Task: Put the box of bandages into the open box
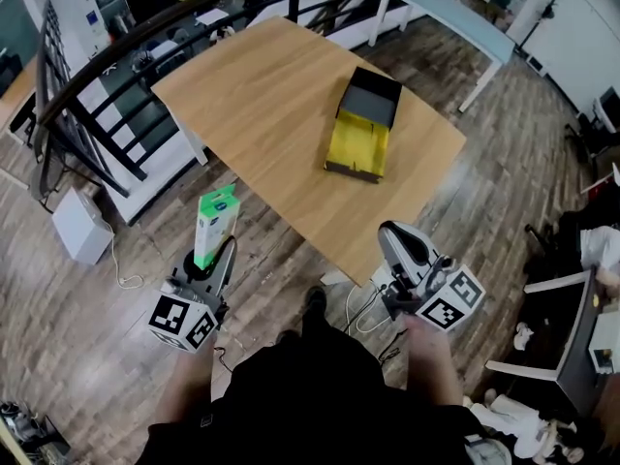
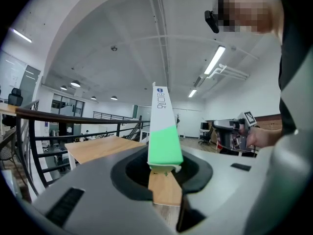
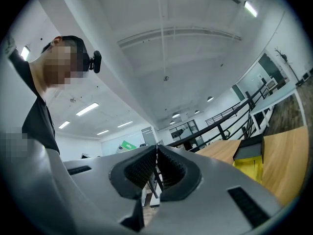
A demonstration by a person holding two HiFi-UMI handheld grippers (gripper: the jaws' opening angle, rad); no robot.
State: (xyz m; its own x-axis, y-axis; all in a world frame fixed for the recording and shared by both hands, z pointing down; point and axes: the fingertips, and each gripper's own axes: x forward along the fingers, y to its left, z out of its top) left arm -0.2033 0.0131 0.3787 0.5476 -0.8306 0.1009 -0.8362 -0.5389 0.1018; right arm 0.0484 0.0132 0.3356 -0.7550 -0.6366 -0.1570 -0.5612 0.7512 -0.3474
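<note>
Bandage box (image 1: 215, 223): clamped by one end in left gripper (image 1: 217, 256) for carry to open box (image 1: 364, 122) (on table (image 1: 262, 105), well off); right gripper (image 1: 395, 236) closed, empty, not req'd.

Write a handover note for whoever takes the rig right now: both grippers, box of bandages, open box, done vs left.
Left hand-held gripper: shut on the box of bandages, which stands upright, gripped at its lower end, over the floor short of the table.
Right hand-held gripper: shut, empty, by the table's near corner.
Open box: on the table, yellow inside, nothing visible in it.
Done: bandages in hand.
Left: carry them over the table, set them in the open box, release.
</note>
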